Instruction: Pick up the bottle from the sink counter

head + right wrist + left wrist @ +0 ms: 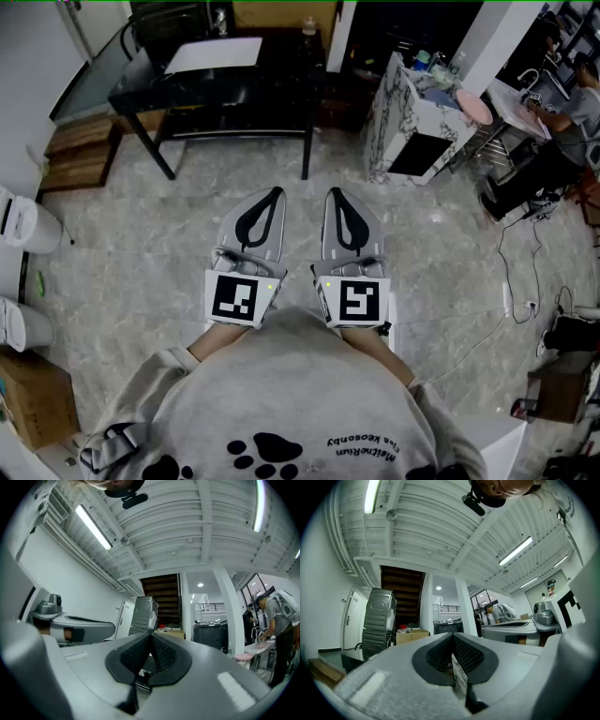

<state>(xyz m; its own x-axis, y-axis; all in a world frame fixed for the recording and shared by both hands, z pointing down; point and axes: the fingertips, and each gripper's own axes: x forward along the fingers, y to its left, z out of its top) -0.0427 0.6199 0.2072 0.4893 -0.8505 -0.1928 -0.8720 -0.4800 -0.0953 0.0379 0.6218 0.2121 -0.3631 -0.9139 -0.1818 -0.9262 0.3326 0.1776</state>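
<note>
The left gripper (pixel 274 193) and right gripper (pixel 335 194) are each pressed together on nothing, side by side just before the person's chest. The step in hand looks like the approach: head forward and rightward, and spread one gripper before reaching. A black tabletop (pixel 234 89) stands straight ahead. Well apart, beyond the right gripper, is the marble-sided sink tabletop (pixel 389 131). The bottle is presumably among its small items, too small to single out. Cables (pixel 511 272) trail over the floor rightward.

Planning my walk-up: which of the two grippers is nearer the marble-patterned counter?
The right gripper. It is held on the side of the marble-patterned counter, which stands at the upper right of the head view. The left gripper beside it faces the black table.
</note>
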